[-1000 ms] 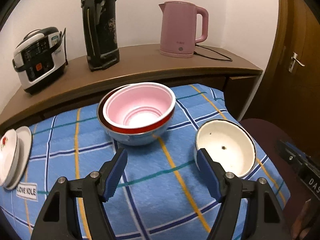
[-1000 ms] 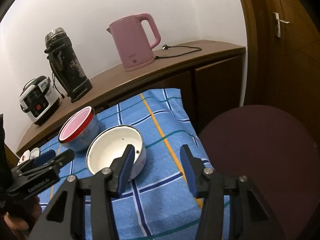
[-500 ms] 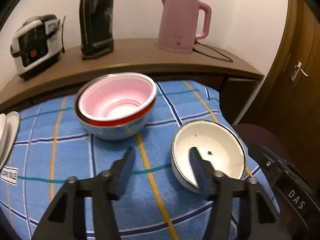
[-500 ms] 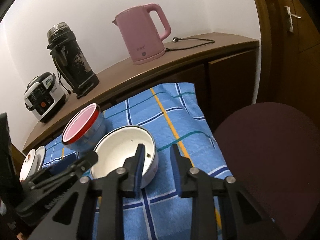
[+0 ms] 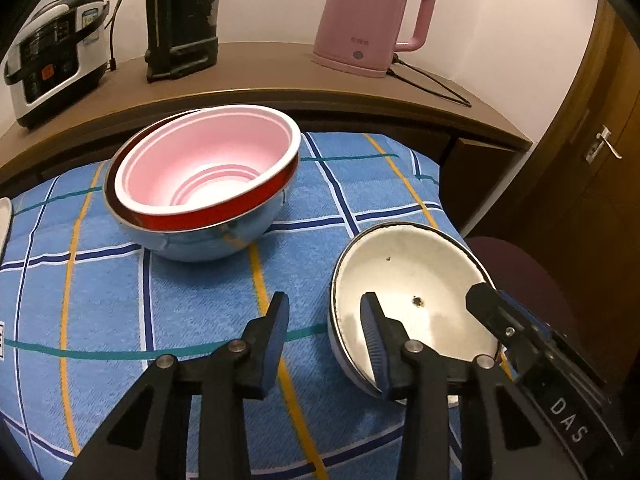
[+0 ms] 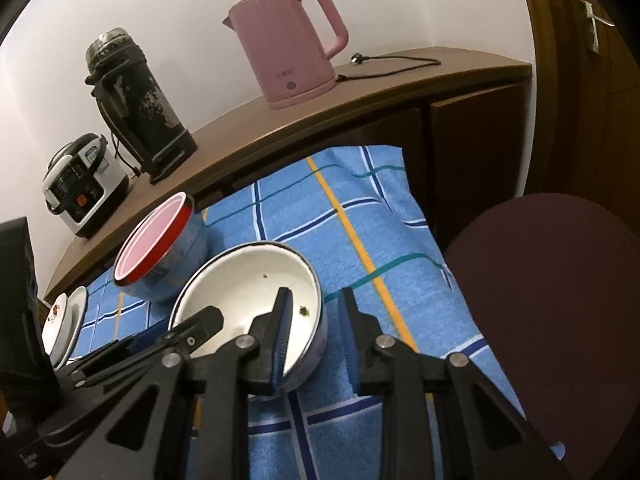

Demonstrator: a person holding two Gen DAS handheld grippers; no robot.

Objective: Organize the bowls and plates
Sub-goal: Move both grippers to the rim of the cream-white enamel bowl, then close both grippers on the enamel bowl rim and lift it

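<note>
Blue checked cloth carries the crockery. Nested pink bowl sits at its far side, likely the stacking target. White bowl rests near the cloth's right edge. Left gripper and right gripper each straddle its rim, jaws closing, pads not yet pressing. Both were wider and farther back a second ago.

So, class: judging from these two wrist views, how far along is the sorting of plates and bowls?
Done: the pink bowl sits nested in the steel bowl, and small plates are stacked at the cloth's left edge. In hand: the left gripper and right gripper are both closing over opposite rims of the white enamel bowl, not yet clamped. Left: lifting it and stacking it.
</note>
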